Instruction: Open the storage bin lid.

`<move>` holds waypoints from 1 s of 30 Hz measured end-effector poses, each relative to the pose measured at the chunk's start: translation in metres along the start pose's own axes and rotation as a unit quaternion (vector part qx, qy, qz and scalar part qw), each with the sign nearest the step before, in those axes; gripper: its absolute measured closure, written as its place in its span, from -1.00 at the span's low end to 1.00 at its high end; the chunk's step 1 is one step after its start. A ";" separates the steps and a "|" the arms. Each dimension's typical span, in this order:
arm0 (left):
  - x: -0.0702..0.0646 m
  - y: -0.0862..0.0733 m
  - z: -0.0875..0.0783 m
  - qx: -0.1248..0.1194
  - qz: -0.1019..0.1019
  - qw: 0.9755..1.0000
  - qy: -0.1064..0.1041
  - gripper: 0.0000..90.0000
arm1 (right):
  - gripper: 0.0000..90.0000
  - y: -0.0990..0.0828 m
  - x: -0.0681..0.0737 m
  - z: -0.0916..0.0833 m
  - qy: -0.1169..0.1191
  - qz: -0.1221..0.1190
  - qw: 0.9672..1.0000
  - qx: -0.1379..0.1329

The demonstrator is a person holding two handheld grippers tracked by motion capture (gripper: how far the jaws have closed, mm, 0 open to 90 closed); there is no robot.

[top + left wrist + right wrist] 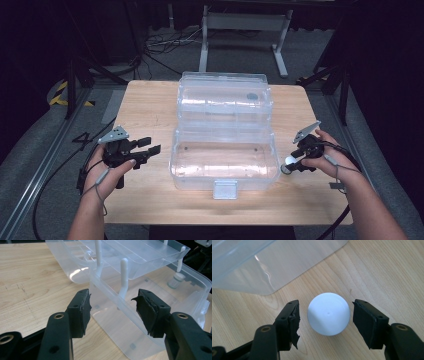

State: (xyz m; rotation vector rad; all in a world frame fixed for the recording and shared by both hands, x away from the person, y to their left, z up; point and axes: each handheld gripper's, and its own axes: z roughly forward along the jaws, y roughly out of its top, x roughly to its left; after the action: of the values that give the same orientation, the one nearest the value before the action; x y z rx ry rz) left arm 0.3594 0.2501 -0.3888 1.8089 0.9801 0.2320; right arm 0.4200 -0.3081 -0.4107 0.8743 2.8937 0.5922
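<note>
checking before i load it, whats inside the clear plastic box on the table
The clear plastic box holds a lift-out tray on white arms, raised with the lid. A small white cap-like piece shows through the far wall; whether it lies inside is unclear. Otherwise the base looks empty.

A recording lab or studio: a small light wooden table [150, 100] stands on grey floor between metal rails [45, 155], ringed by black curtains, loose black cables [160, 45] and a grey metal stand [245, 30].

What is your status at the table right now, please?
Left gripper open beside clear box. Right gripper open around white ball, not gripping. Nothing in the way.
</note>
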 end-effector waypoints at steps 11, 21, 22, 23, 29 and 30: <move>0.001 -0.001 0.001 0.002 -0.003 1.000 0.000 0.01 | 0.00 0.001 0.001 0.008 -0.015 -0.027 0.999 0.031; 0.002 -0.001 0.001 0.004 -0.005 1.000 -0.001 0.01 | 0.12 0.000 0.001 0.007 -0.010 -0.024 0.999 0.032; 0.002 -0.001 0.001 0.003 -0.005 1.000 -0.001 0.01 | 0.12 0.000 0.001 0.007 -0.010 -0.023 0.999 0.033; 0.002 -0.001 0.001 0.003 -0.006 1.000 -0.001 0.01 | 0.12 0.000 0.001 0.007 -0.009 -0.024 0.999 0.035; 0.003 -0.002 0.001 0.004 -0.007 1.000 0.000 0.01 | 0.12 0.002 0.002 0.002 -0.006 -0.024 0.999 0.035; 0.003 -0.002 0.001 0.004 -0.007 1.000 0.000 0.01 | 0.12 0.003 0.003 0.001 -0.006 -0.024 0.999 0.035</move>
State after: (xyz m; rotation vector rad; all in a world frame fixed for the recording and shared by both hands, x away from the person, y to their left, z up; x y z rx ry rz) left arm 0.3607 0.2521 -0.3917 1.8089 0.9941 0.2193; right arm 0.4194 -0.3043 -0.4100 0.8119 2.9319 0.4822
